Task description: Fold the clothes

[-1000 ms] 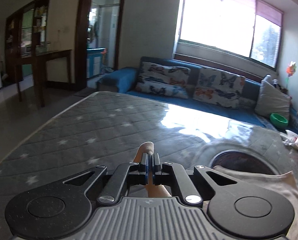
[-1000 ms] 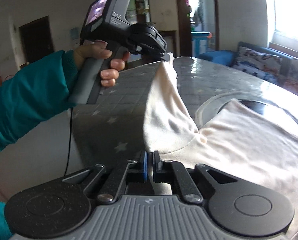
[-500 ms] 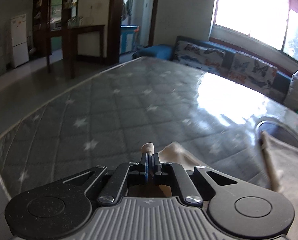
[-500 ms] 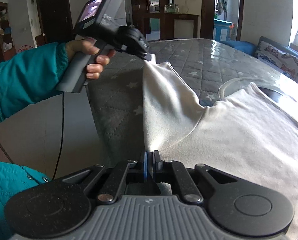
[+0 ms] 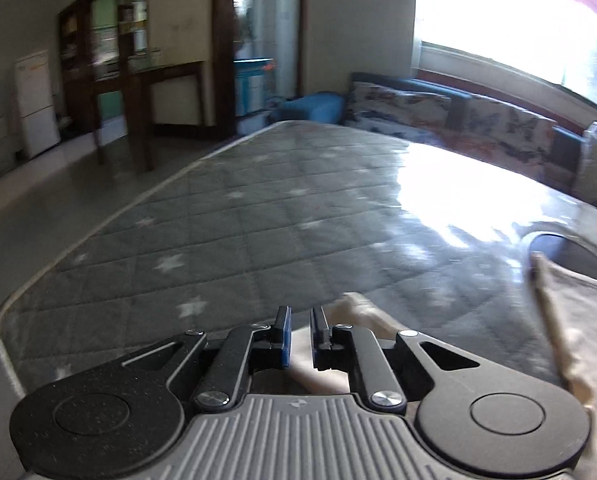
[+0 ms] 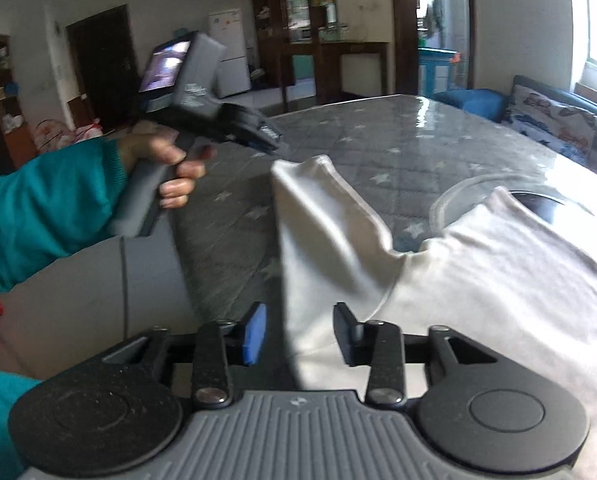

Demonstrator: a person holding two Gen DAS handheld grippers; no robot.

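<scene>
Cream shirt (image 6: 478,280) lying flat at the quilted surface's (image 5: 258,216) near edge, sleeve between the wide-parted right gripper (image 6: 300,334) fingers; left gripper (image 5: 300,330) fingers narrowly parted.

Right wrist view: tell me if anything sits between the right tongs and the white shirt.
Nothing visible does. The right tongs stand open with the white shirt lying directly between and ahead of them on the grey mattress.

Both tongs (image 5: 299,330) (image 6: 300,332) now off shirt (image 6: 478,264).

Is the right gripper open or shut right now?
Open: right gripper jaws stand apart, cream cotton shirt between them unpinched.
</scene>
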